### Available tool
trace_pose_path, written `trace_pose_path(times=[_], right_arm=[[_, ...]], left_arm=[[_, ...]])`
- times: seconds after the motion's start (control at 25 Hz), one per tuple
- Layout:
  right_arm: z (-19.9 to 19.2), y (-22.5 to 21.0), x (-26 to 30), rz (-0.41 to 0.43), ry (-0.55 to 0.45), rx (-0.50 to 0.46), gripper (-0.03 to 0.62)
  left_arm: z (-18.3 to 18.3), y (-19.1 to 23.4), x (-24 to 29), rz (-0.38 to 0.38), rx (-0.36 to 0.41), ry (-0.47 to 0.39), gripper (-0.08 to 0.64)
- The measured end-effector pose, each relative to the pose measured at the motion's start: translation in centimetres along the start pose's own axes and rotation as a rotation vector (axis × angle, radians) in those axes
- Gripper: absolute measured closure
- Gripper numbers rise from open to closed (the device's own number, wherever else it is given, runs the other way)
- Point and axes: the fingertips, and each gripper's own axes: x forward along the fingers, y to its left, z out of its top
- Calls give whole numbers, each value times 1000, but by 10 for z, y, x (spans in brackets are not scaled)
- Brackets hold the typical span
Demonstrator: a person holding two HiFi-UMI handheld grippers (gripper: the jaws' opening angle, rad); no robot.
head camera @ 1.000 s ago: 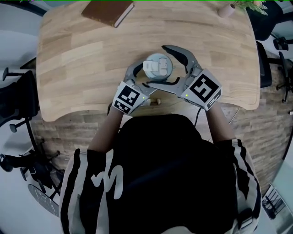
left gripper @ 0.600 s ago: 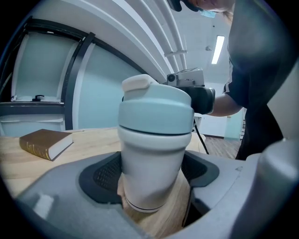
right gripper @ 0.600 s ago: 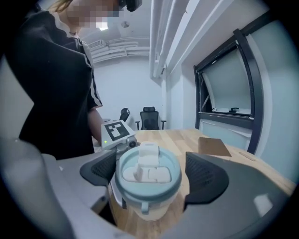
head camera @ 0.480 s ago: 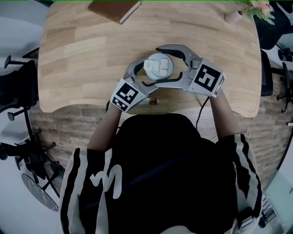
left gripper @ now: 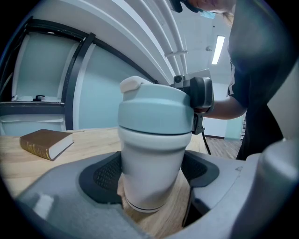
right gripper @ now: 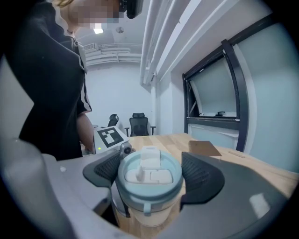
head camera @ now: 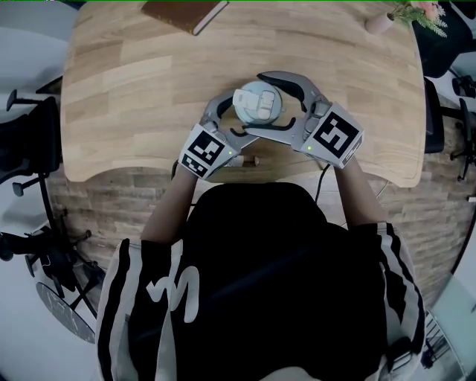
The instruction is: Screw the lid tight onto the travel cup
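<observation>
Tall white plastic travel cup [left gripper: 150, 154] stands upright on the light wooden table [head camera: 134, 97], near the middle of the table's front edge. A brown hardback book [head camera: 182, 15] lies at the table's far edge and is not involved. A pale blue-green round lid [right gripper: 148, 179] with a flip spout sits level on the cup's mouth. The left gripper [left gripper: 152, 175] is clamped on the cup's body below the lid, a dark pad pressed to each side, acting as the brace. The right gripper [right gripper: 150, 173] comes in at lid height. Its jaws have just been closing with the lid between them, and both pads look to be meeting the rim. Judgement: the step in hand is taking hold of the lid for a tightening turn; how far the thread is seated cannot be told. The next move calls for a firm squeeze on the rim, then a clockwise roll of the right gripper about the cup's axis, with the left bracing the body against turning or tipping.
</observation>
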Motion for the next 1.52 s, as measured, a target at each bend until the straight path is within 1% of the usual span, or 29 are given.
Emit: trace_pose_path(times=[0.24, 0.56, 0.84, 0.92, 1.52], right_arm=[[-2, -4, 0, -95, -4, 35, 187], [-5, -10, -1, -230, 22, 86, 187], [-6, -14, -4, -399, 44, 124, 187], [-6, -16, -4, -435, 45, 144, 187], [-10, -22, -5, -602, 73, 227, 186]], left_arm=[[0, 0, -1, 1, 2, 1, 156], [0, 0, 0, 3, 2, -1, 155], [1, -1, 1, 2, 1, -2, 155], [1, -1, 1, 1, 0, -3, 155], [1, 0, 1, 3, 1, -9, 155]])
